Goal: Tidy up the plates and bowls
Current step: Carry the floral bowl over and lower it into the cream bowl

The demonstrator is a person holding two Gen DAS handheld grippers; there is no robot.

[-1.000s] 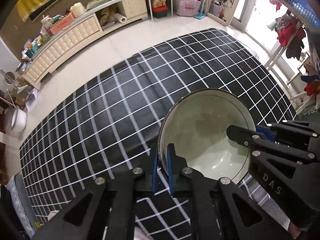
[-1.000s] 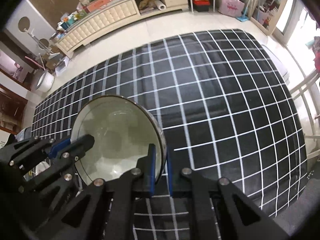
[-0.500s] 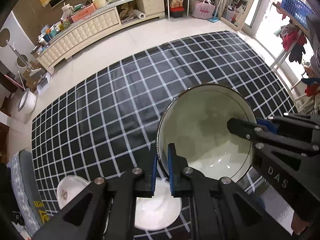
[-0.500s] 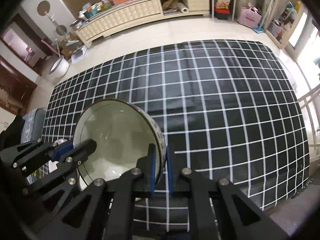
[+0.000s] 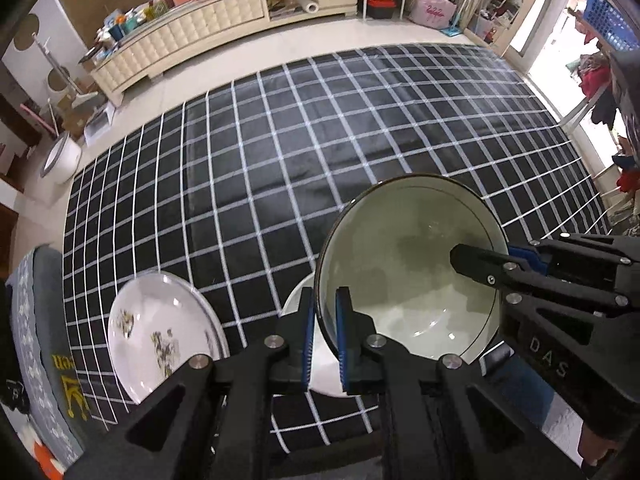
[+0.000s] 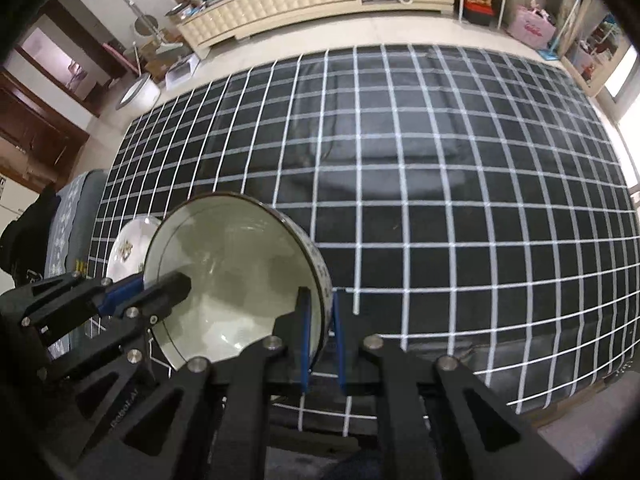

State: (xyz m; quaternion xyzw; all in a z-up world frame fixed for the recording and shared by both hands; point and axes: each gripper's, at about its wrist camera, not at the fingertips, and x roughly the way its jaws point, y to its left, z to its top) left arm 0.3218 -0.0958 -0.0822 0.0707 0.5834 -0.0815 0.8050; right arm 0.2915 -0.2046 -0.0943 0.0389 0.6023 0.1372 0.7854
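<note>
A large pale bowl [image 5: 404, 264] with a dark rim hangs above the black checked tablecloth [image 5: 280, 152], carried by both grippers. My left gripper [image 5: 323, 304] is shut on its left rim, and my right gripper [image 6: 320, 308] is shut on its right rim [image 6: 320, 276]. The right gripper also shows at the bowl's far side [image 5: 480, 260] in the left wrist view. Under the bowl's left edge sits a white bowl [image 5: 304, 344], partly hidden. A flat white plate [image 5: 160, 332] with a flower print lies at the table's near-left; the right wrist view shows the same plate [image 6: 128, 248].
A grey cushioned seat [image 5: 36, 344] adjoins the table's left end. A long cream sideboard [image 5: 192, 28] with clutter lines the far wall. A white round bin [image 5: 62, 156] stands on the floor at far left. Clothes [image 5: 600, 84] hang by the window at right.
Both grippers have carried the bowl leftward over the table. The flowered plate and the white bowl have come into view beneath and beside it.
</note>
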